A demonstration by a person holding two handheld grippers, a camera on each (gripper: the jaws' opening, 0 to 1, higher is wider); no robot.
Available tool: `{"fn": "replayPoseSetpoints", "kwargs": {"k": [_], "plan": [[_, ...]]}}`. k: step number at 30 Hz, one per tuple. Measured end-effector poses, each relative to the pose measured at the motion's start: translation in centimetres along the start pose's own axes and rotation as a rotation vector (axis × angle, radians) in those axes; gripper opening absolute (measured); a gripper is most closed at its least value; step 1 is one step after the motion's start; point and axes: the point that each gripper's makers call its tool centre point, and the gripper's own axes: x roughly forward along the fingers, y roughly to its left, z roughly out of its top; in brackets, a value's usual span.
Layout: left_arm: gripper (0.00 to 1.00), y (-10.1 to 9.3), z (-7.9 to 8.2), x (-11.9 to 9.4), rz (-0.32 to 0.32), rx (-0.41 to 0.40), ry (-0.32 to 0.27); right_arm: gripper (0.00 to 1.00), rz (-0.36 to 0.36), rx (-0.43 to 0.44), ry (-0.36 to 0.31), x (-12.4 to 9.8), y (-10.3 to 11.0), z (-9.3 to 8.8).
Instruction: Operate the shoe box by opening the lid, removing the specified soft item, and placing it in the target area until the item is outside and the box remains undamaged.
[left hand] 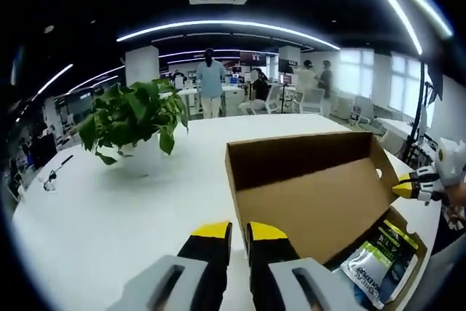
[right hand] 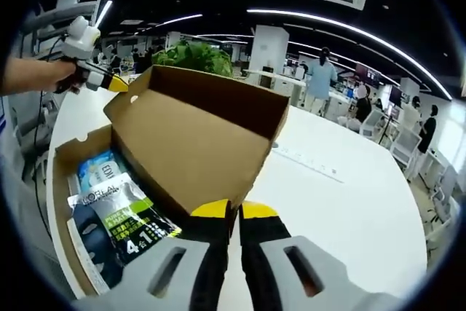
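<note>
The brown corrugated cardboard shoe box [left hand: 386,253] sits on the white round table [left hand: 109,216] with its hinged lid [left hand: 313,180] raised nearly upright, the plain inner face of the lid turned toward the box cavity. In the left gripper view, the left gripper [left hand: 240,232] rises from the bottom edge with its yellow-tipped black jaws nearly together and nothing between them, positioned just beside the lower left corner of the lid. In the right gripper view, the right gripper [right hand: 234,211] likewise has its jaws close together with only a thin gap — their tips sit at the near edge of the lid [right hand: 196,143]; whether they pinch that edge cannot be told. The soft item, a glossy plastic pouch printed in blue, green and white [right hand: 120,216], lies inside the open box [right hand: 65,180], below the lid. A green leafy potted plant in a white round pot [left hand: 135,125] stands on the table beyond the box — well apart from it. People stand in the office background.
</note>
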Motion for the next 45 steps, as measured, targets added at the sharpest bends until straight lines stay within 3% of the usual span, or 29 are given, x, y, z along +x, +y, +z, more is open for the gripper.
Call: {"fn": "replayPoseSetpoints", "kwargs": {"k": [7,16,30,45], "plan": [[0.07,-0.6,-1.8,0.1,-0.010,-0.002,0.040,0.03,0.010,-0.016,0.013,0.6,-0.2,0.0],[0.03,-0.5,-2.7,0.5,0.000,0.002,0.073,0.04,0.029,-0.011,0.027,1.3,-0.5,-0.3],[0.03,0.0,-3.2,1.5,0.010,0.008,0.097,0.05,0.055,0.023,0.059,2.0,-0.6,-0.8],[0.02,0.4,-3.6,2.1,0.020,-0.002,0.127,0.04,0.064,0.137,0.113,2.7,-0.7,-1.5]]}}
